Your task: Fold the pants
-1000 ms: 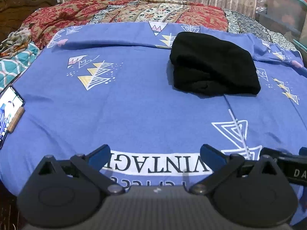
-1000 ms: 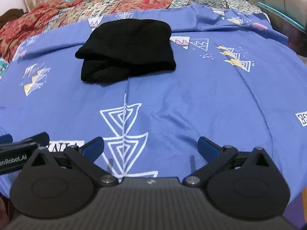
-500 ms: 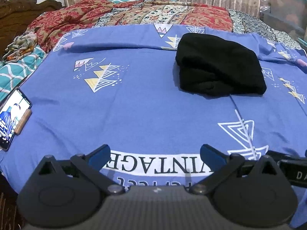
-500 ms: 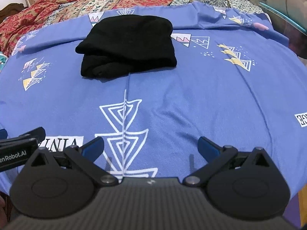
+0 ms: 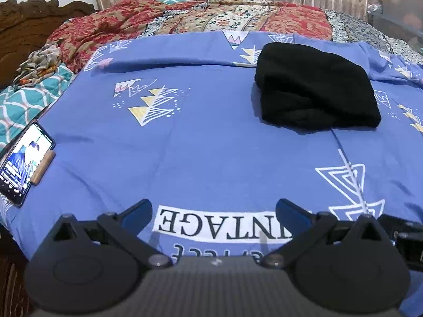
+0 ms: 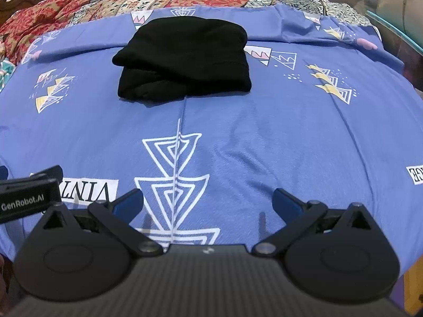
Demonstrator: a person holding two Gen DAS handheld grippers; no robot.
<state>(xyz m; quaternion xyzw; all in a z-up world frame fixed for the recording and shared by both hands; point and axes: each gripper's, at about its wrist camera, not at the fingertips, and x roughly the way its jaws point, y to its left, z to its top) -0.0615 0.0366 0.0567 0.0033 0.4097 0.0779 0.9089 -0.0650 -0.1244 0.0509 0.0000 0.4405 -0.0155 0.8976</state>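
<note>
The black pants [image 5: 314, 87] lie folded into a compact stack on the blue patterned bedsheet [image 5: 201, 142], toward the far right in the left wrist view and at the far centre in the right wrist view [image 6: 185, 58]. My left gripper [image 5: 214, 212] is open and empty, low over the near edge of the bed, well short of the pants. My right gripper [image 6: 207, 200] is open and empty, also near the front edge. The left gripper's body [image 6: 26, 195] shows at the left of the right wrist view.
A phone [image 5: 25, 158] with a lit screen leans on a small wooden stand at the bed's left edge. Red patterned quilts [image 5: 185, 18] are bunched at the far side under curtains. A teal blanket [image 5: 23, 100] lies at left. Plastic bins [image 5: 401, 2] stand at right.
Both grippers have drawn back slightly and shifted right, so the pants look a little farther away. The pants have not moved. Both grippers stay open.
</note>
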